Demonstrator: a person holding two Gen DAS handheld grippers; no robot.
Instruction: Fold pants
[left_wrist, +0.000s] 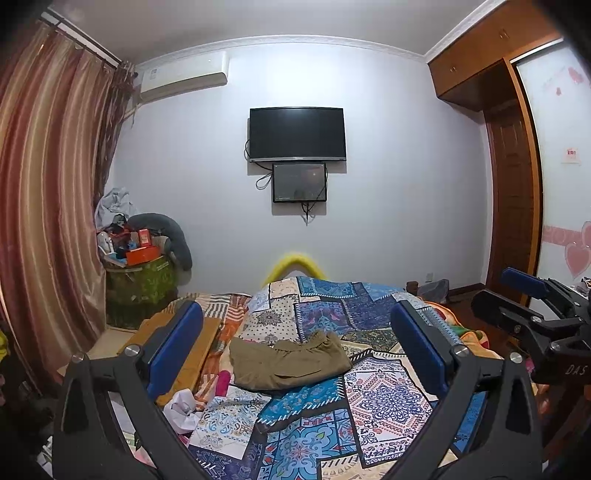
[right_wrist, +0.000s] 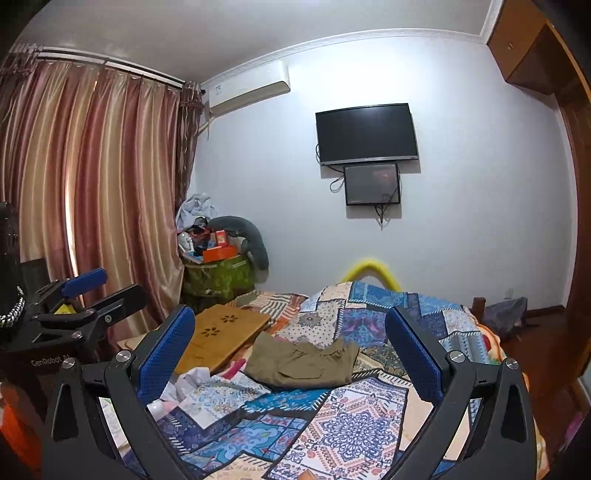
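Observation:
Olive-brown pants lie folded into a compact bundle on the patterned patchwork bedspread. They also show in the right wrist view. My left gripper is open and empty, held back from and above the pants. My right gripper is open and empty too, also held back from the pants. The right gripper shows at the right edge of the left wrist view; the left gripper shows at the left edge of the right wrist view.
A wooden lap tray lies on the bed left of the pants. Crumpled white paper and a pink item lie near the front left. A cluttered green bin stands by the curtain. A wardrobe is at right.

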